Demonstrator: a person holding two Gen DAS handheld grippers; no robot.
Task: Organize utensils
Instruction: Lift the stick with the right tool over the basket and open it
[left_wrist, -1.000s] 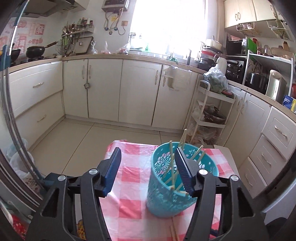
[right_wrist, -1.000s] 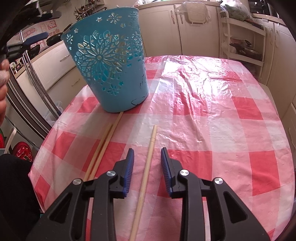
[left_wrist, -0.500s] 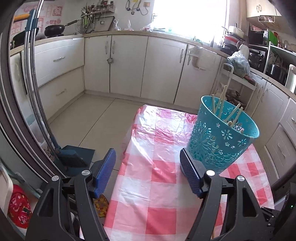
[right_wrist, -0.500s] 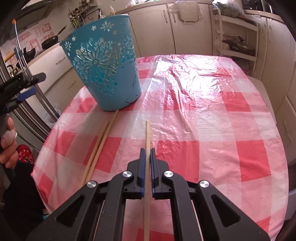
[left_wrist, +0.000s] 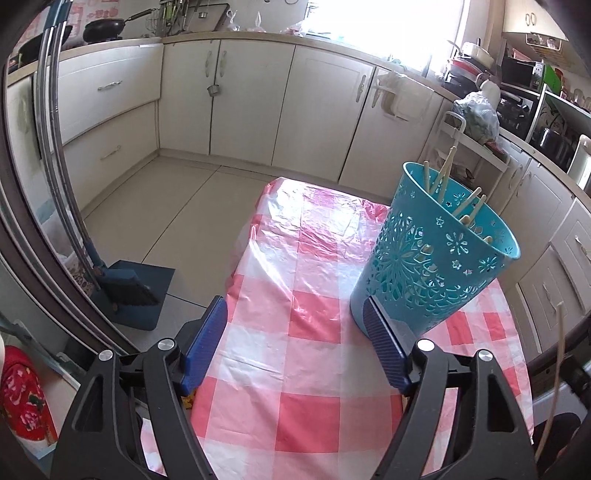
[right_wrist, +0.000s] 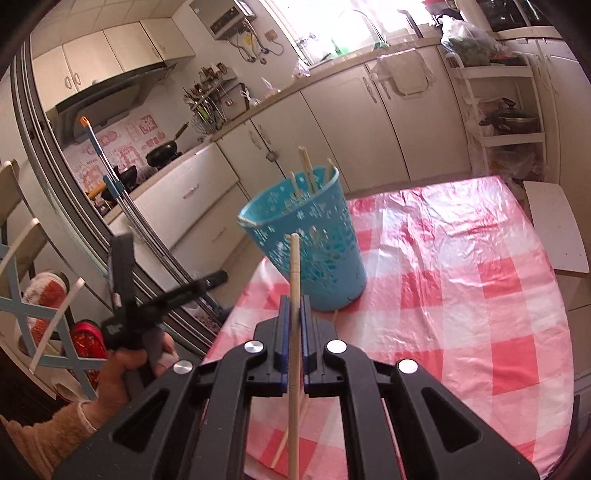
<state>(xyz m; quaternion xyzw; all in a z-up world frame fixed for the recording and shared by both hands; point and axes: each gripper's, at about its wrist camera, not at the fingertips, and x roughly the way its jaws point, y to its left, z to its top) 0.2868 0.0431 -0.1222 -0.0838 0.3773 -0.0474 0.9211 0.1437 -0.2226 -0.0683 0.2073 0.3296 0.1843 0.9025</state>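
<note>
One chopstick lifted, basket waiting

Left wrist view: the left hand-held gripper (left_wrist: 295, 349) hangs wide open and empty over the tabletop (left_wrist: 314, 424), just beside the basket (left_wrist: 432, 258), likely ready to steady it. Right wrist view: the right hand-held gripper (right_wrist: 294, 334) is clamped on a chopstick (right_wrist: 294, 295) aimed at the basket; other chopsticks (right_wrist: 291, 435) lie below.
</note>
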